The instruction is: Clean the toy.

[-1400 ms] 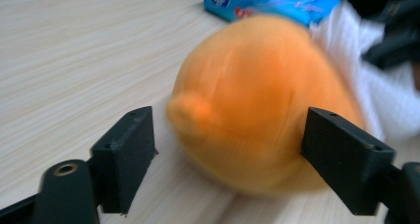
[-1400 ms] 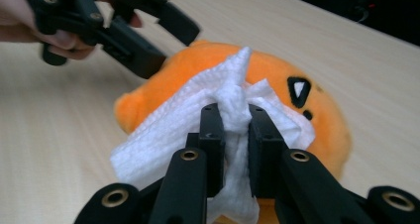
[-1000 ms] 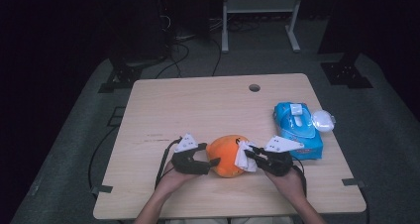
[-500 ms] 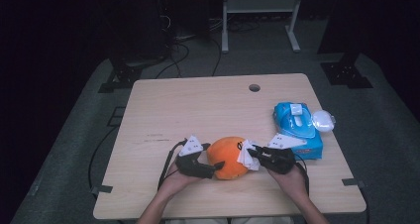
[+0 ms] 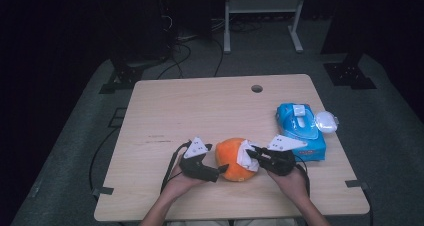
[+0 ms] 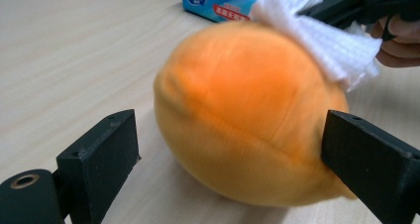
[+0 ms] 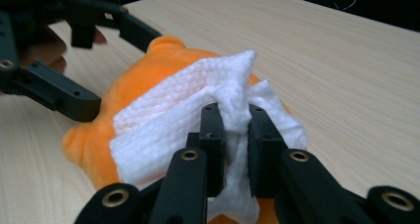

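High view: right gripper (image 5: pixel 254 153) clenched a white textured wipe (image 5: pixel 246 155) against the round orange plush toy (image 5: pixel 234 159); left gripper (image 5: pixel 220 170) jaws, just opened, straddled the toy.

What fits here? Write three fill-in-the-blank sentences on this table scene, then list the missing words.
1. The plush toy on the table is ____ in colour.
2. The white wipe on the toy is pinched by the ____ gripper.
3. The pack of wipes near the table's edge is ____ in colour.

Missing words: orange; right; blue
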The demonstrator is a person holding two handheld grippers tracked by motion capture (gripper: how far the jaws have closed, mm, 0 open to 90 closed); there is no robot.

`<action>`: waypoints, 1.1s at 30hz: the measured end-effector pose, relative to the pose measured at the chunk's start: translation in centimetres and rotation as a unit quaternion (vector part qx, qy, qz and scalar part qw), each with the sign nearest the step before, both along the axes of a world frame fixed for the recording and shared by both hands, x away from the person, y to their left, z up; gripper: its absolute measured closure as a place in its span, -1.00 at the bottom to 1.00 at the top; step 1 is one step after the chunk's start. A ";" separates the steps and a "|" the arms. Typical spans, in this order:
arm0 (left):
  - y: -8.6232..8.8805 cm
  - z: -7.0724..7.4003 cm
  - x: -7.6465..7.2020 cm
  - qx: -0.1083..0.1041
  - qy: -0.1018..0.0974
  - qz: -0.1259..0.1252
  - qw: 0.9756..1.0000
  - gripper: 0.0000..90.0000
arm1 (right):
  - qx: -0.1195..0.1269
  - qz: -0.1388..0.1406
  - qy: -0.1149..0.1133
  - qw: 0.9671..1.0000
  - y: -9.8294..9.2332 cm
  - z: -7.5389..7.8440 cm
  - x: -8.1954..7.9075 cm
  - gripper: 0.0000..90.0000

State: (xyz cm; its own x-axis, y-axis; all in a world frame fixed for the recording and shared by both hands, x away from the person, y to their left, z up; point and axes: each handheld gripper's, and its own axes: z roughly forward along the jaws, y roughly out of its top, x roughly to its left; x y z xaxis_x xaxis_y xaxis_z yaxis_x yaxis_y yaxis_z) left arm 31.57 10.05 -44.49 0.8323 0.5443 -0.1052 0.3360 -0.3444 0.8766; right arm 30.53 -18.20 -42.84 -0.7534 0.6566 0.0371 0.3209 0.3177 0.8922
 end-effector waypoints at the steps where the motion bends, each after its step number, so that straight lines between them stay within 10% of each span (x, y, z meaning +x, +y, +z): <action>1: -0.1 -0.2 0.1 -0.002 0.011 -0.008 1.000 -0.78 | 0.002 0.001 0.002 1.000 -0.1 0.1 -0.1 0.75; 7: -0.8 0.1 -1.0 0.050 -0.047 -0.039 0.997 -0.32 | -0.014 0.056 -0.036 0.998 2.9 1.7 -1.8 0.75; 14: -1.3 0.0 -0.6 0.009 0.000 -0.027 1.000 -0.68 | -0.013 0.012 -0.025 1.000 0.9 1.5 -0.7 0.75; 19: -1.8 0.1 -1.5 0.046 -0.046 -0.042 0.997 -0.40 | -0.018 0.070 -0.036 0.997 3.7 2.1 -2.2 0.75; 23: -2.0 0.2 -1.9 0.059 -0.067 -0.052 0.995 -0.33 | -0.029 0.052 -0.041 0.997 3.4 2.3 -1.6 0.75; 30: -1.9 -0.1 -1.2 0.012 -0.005 -0.042 0.999 -0.60 | -0.042 0.014 -0.022 0.999 0.6 1.9 -0.8 0.75; 33: -1.8 0.1 -1.5 0.030 -0.029 -0.047 0.998 -0.39 | -0.031 0.052 -0.028 0.998 1.9 2.3 -1.5 0.75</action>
State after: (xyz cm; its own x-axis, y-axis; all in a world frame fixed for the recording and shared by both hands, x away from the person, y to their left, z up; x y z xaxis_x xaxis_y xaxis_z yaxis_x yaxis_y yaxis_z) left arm 30.05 8.23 -44.40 0.8837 0.4674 -0.0243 0.2483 -0.4243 0.8708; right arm 28.99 -16.27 -40.55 -0.8175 0.5742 -0.0449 0.2337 0.4019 0.8853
